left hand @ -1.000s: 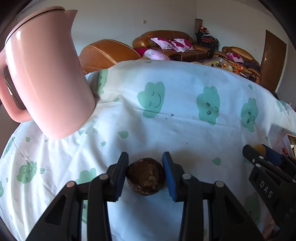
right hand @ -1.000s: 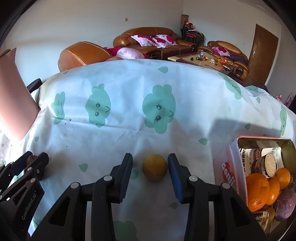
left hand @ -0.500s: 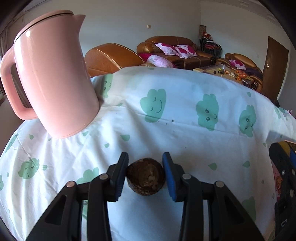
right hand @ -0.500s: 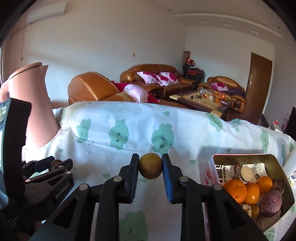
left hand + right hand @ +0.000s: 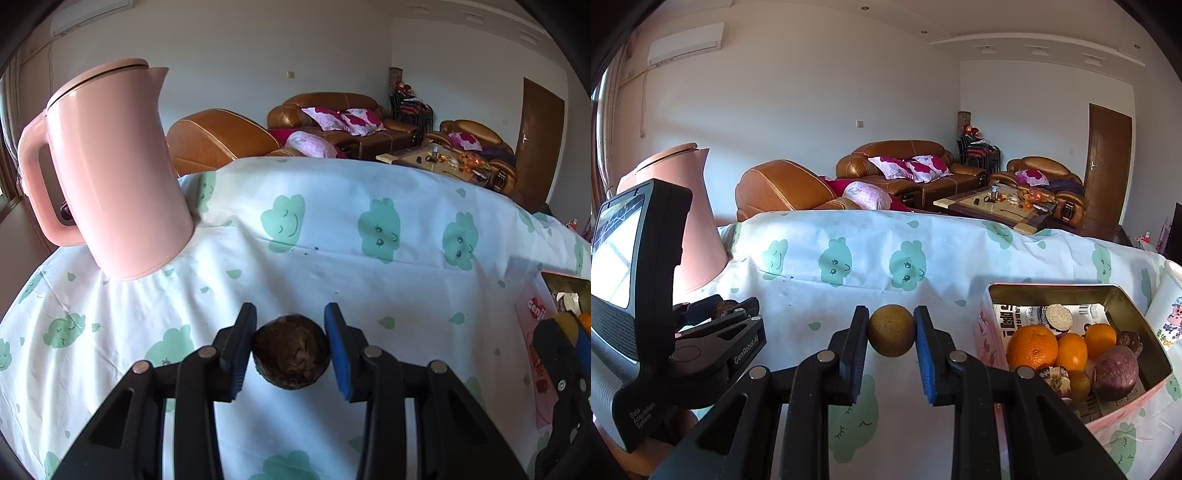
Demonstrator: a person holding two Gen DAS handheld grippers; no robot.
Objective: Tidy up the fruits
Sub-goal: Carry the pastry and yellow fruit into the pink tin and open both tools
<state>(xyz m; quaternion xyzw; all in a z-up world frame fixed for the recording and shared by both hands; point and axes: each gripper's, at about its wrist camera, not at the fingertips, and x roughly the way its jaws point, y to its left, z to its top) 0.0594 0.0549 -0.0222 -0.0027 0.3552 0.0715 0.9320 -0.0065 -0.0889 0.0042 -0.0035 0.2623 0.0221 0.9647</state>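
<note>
Two grippers each clamp one fruit: the left gripper pinches a brown fruit, the right gripper a yellow fruit just left of the tin. In the tin lie three oranges and one purple fruit; one pink kettle stands well to its left.

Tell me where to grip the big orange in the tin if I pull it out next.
Grip the big orange across its widest part, coming straight down from above. It sits at the tin's near-left corner, another orange against its right side and the tin wall to its left, so set the jaws front to back.
</note>
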